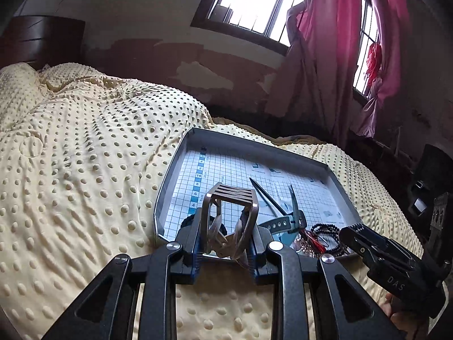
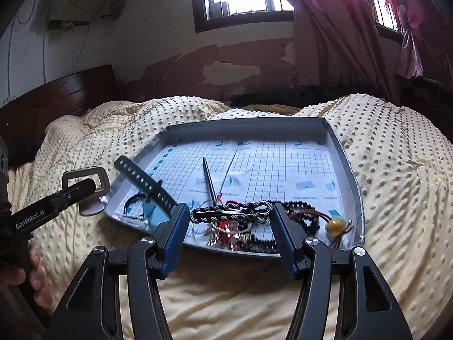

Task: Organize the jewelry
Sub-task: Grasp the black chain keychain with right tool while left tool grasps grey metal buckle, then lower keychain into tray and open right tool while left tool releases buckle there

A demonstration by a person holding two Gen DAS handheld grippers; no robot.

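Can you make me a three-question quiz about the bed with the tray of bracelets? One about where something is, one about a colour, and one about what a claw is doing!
1. Where does the tray sit?
A. on the dotted yellow blanket
B. on a wooden desk
C. on the floor

2. What colour is the curtain by the window?
A. green
B. pink
C. white

3. What is the left claw doing?
A. hanging open with nothing in it
B. shut on the metal-link bracelet
C. gripping the curtain

Answers:
1 A, the yellow blanket shows all around the tray's rim.
2 B, the cloth hanging at the window is pink.
3 B, the metal-link bracelet stands pinched between its fingers, while the right claw is open near the black-and-white braided cord.
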